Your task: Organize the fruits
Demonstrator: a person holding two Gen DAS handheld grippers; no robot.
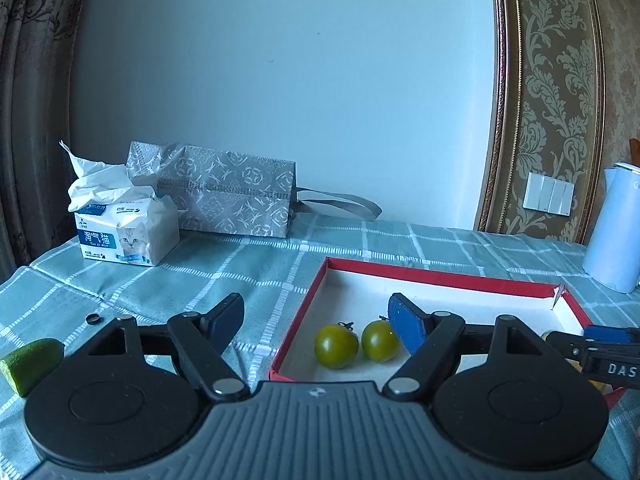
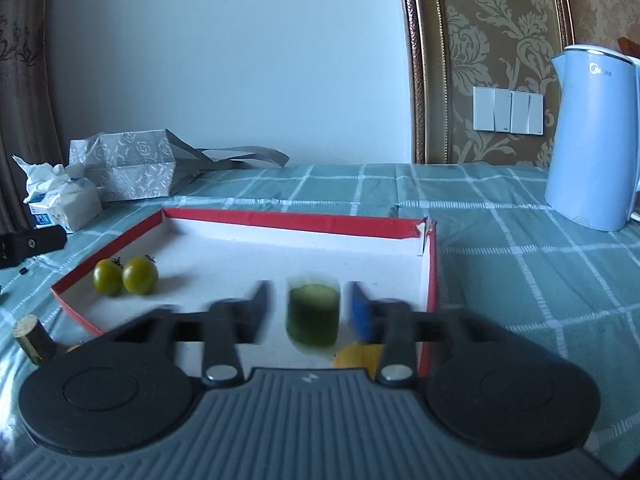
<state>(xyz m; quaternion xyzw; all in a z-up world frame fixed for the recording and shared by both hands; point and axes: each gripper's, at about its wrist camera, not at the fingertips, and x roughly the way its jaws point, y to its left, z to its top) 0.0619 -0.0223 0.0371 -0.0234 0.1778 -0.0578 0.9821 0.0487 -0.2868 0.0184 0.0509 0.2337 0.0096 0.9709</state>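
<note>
left gripper (image 1: 316, 320) spread, empty, over tray (image 1: 440, 276) edge | cucumber piece (image 1: 30, 362) loose on counter (image 1: 260, 248), could roll | 2 green tomatoes (image 2: 125, 276) in tray | right gripper (image 2: 306, 308) spread around blurred cucumber chunk (image 2: 313, 316), pads clear; may topple onto yellow fruit (image 2: 356, 356)

In the right wrist view the right tongs (image 2: 306, 308) and the green piece (image 2: 313, 316) standing between the fingers are smeared by motion blur, so whether a pad touches it cannot be told, and a yellow fruit (image 2: 356, 356) is half hidden behind the right finger. In the left wrist view the lime wedge (image 1: 30, 362) is cut by the left edge and partly covered by the left tongs (image 1: 318, 320). The kettle (image 1: 614, 228) runs off the right edge there.
</note>
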